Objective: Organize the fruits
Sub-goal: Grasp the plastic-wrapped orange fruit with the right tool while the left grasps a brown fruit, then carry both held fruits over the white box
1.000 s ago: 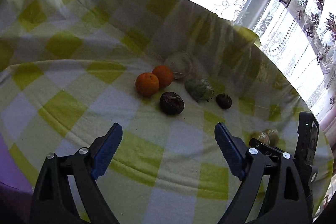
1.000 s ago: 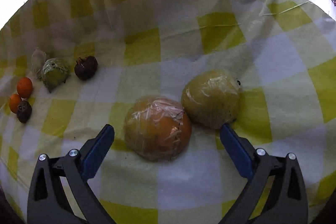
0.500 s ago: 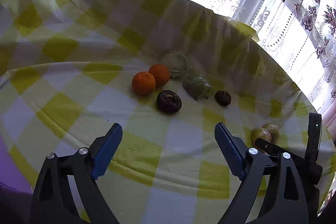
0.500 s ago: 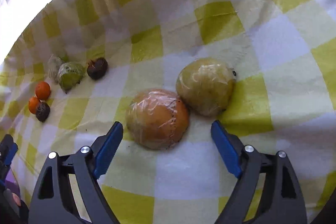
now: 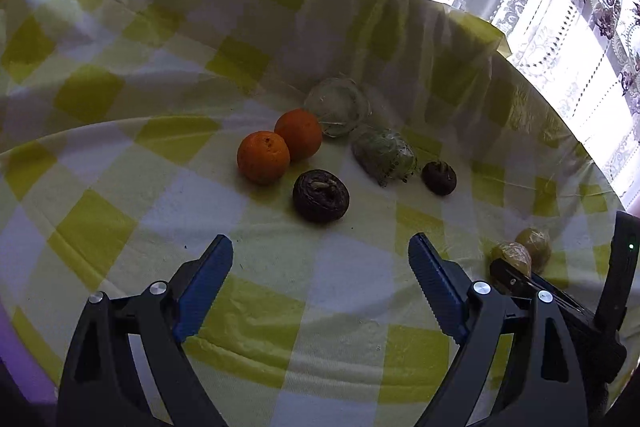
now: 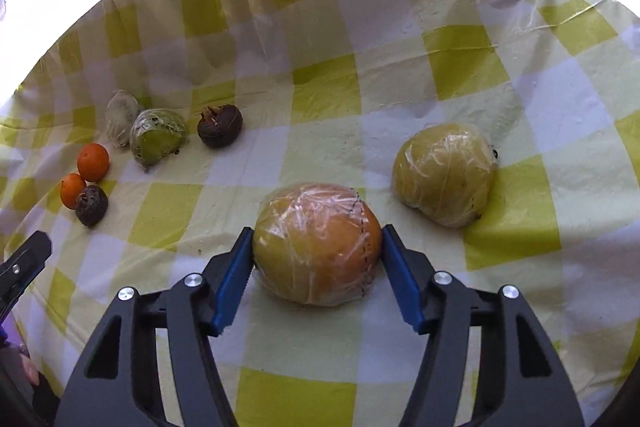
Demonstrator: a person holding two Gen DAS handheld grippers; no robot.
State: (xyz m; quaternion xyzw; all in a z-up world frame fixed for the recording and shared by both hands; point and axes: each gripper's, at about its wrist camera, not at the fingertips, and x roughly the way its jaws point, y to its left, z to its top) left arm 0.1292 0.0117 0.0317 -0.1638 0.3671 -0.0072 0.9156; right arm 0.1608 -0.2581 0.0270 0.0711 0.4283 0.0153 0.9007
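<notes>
- A yellow-and-white checked tablecloth (image 6: 328, 91) covers the table; lace curtains (image 5: 560, 39) hang behind it.
- Left gripper (image 5: 320, 267): fingers spread wide, holding nothing, above bare cloth.
- At its 12 o'clock: two oranges (image 5: 264, 157) touching, then a dark fruit (image 5: 321, 195), a wrapped green fruit (image 5: 384, 155), a smaller dark fruit (image 5: 439, 177).
- Right gripper (image 6: 318, 267): blue pads (image 6: 234, 275) pressed against both sides of the wrapped orange-yellow fruit (image 6: 318, 243) on the cloth.
- A wrapped yellow fruit (image 6: 444, 175) sits at 2 o'clock, apart.

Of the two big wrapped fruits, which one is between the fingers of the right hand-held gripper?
The orange-tinted wrapped fruit, with a blue pad on each side. The yellowish wrapped fruit lies apart, farther off to its right.
</notes>
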